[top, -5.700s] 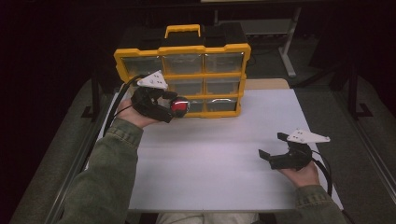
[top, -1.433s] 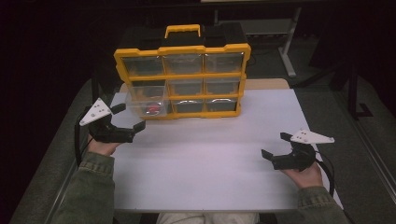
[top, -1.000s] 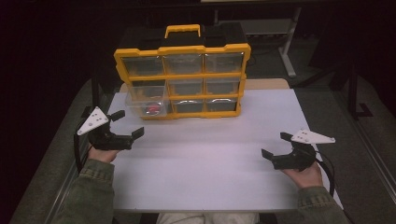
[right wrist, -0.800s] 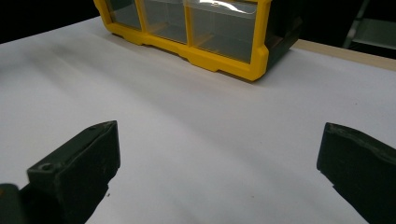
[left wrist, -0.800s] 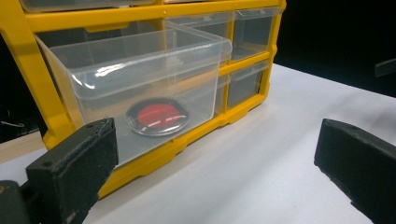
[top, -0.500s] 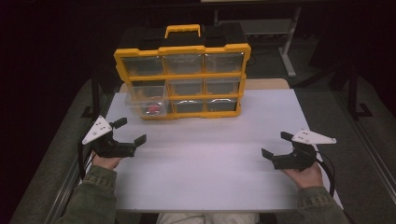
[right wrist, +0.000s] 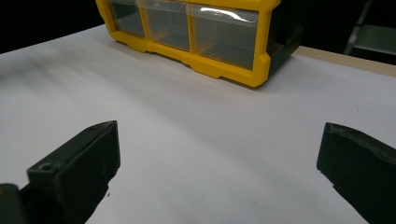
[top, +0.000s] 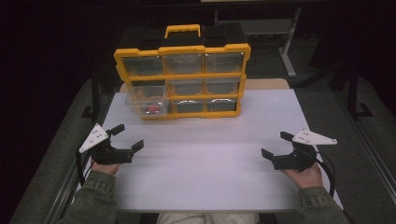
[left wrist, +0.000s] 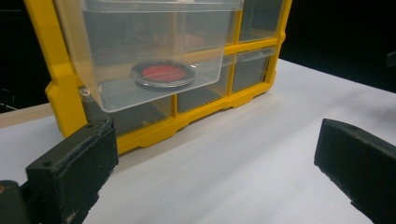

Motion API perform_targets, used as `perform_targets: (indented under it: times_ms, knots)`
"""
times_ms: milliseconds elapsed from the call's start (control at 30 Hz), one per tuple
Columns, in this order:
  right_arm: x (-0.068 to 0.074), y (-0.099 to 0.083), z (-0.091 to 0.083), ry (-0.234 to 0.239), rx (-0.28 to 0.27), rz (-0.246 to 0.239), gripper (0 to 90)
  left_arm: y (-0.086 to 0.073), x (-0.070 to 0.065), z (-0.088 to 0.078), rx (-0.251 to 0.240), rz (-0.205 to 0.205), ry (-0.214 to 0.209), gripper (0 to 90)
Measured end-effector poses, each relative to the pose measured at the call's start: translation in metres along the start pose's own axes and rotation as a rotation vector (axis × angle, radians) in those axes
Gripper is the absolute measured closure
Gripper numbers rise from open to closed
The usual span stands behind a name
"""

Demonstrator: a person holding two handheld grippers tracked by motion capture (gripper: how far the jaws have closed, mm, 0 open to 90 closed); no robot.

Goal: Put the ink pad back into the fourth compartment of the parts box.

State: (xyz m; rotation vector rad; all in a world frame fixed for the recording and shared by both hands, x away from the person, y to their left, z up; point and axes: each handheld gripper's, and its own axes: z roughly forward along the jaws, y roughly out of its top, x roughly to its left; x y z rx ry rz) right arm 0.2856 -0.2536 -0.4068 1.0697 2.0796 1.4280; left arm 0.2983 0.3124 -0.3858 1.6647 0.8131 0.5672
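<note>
A yellow organiser [top: 182, 74] with several clear drawers stands at the back of the white table [top: 210, 163]. Its middle-left drawer [top: 145, 100] is pulled out. Inside lies a round red object with a dark rim [top: 152, 109] [left wrist: 162, 74]. My left gripper [top: 125, 137] rests at the table's left edge, open and holding nothing, and it faces the pulled-out drawer [left wrist: 149, 46]. At the right edge my right gripper [top: 275, 144] stands open too, with bare table between its jaws. The organiser's lower right corner [right wrist: 224, 42] lies ahead of it.
A yellow carry handle [top: 182, 31] tops the organiser. Dark floor and metal stand legs [top: 287, 56] lie behind the table. A wooden strip [top: 266, 84] shows under the white sheet at the back.
My left gripper has let go of the red object in the drawer, drawn back toward the near left edge and lowered to the table. The right gripper has stayed put.
</note>
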Motion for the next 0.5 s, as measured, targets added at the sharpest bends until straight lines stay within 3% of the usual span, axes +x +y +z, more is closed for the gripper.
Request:
perform_targets:
  times_ms: [133,267,500]
  knots:
    - [0.001,0.000,0.001,0.003,-0.001,0.000,0.0,-0.004,0.001,0.001,0.008,-0.013,0.006,0.0]
    - [0.001,0.000,0.001,0.005,-0.001,0.002,0.0,-0.007,-0.002,0.002,0.023,0.012,0.010,0.0]
    - [0.001,-0.001,0.001,0.010,-0.001,0.005,0.0,-0.013,0.000,0.001,0.034,-0.004,0.016,0.0]
